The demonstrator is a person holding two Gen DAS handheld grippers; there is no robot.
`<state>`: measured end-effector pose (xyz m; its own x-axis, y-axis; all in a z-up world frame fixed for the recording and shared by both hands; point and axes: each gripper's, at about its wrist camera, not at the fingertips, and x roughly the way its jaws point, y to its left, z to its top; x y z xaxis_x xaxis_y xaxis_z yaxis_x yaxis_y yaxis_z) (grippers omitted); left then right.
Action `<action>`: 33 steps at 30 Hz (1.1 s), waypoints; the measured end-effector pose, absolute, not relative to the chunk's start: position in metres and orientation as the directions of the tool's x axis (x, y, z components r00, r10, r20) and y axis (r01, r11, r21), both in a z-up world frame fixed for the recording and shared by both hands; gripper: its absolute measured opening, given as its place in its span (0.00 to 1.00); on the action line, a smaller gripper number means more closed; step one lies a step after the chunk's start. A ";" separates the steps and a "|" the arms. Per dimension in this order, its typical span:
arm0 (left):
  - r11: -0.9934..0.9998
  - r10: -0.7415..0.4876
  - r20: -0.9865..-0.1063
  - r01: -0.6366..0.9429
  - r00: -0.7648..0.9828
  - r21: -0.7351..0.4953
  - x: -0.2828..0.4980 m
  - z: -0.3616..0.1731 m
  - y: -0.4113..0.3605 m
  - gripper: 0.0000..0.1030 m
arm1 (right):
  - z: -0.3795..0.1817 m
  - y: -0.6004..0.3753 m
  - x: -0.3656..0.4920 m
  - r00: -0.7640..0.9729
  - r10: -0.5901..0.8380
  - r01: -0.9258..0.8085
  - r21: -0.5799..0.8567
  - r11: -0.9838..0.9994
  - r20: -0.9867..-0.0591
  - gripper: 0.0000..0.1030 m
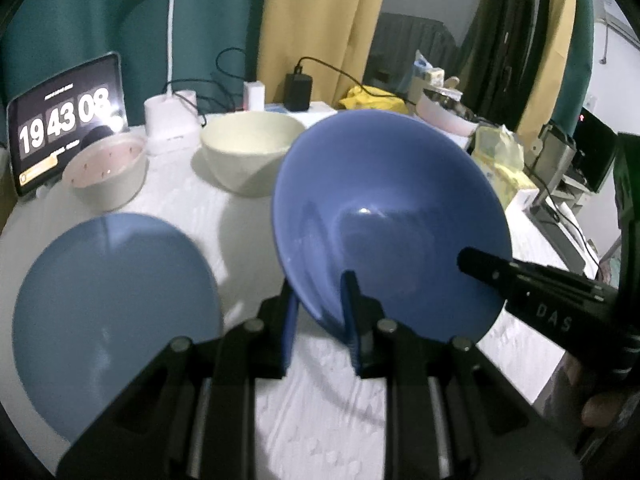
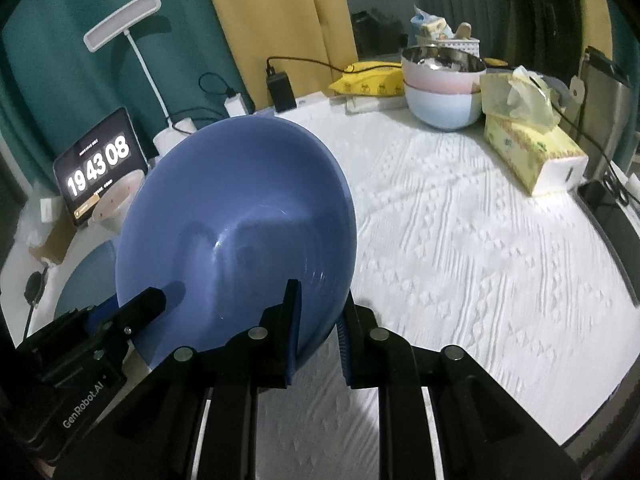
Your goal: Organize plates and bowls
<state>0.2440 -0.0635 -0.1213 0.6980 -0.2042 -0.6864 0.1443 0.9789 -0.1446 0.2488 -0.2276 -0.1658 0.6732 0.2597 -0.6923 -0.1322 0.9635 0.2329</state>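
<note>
While both grippers pinch the rim of the blue bowl (image 1: 392, 220), note that the bowl is carried tilted above the white textured bench (image 2: 480, 240), its opening facing you. Your left gripper (image 1: 320, 320) is pressed onto the near rim, one finger inside and one outside; your right gripper (image 2: 318, 328) clamps the rim the same way at the bowl's right edge. The blue plate (image 1: 112, 312) lies flat on the bench just to the left of the bowl, closest to your left hand, with a cream bowl (image 1: 250, 152) and a speckled bowl (image 1: 106, 170) beyond it. Both grippers point downward at a moderate slant. Judged from this layout, setting the bowl onto the plate calls for a leftward carry and levelling of the rim.
</note>
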 end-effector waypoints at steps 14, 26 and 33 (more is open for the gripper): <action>0.980 -0.200 -0.699 0.138 0.686 -0.146 0.232 -0.123 -0.056 0.22 | -0.165 -0.224 0.242 0.651 0.270 -0.124 0.251 0.960 -0.710 0.18; 0.979 -0.202 -0.710 0.141 0.674 -0.145 0.227 -0.119 -0.055 0.24 | -0.151 -0.228 0.235 0.671 0.275 -0.124 0.262 0.957 -0.689 0.29; 0.973 -0.229 -0.708 0.171 0.668 -0.154 0.225 -0.112 -0.055 0.28 | -0.143 -0.233 0.232 0.690 0.267 -0.118 0.260 0.958 -0.673 0.29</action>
<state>0.2252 -0.0555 -0.1121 0.6682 -0.2289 -0.7079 0.1705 0.9733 -0.1537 0.2318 -0.2330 -0.1429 0.6895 0.2674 -0.6731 -0.1175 0.9583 0.2603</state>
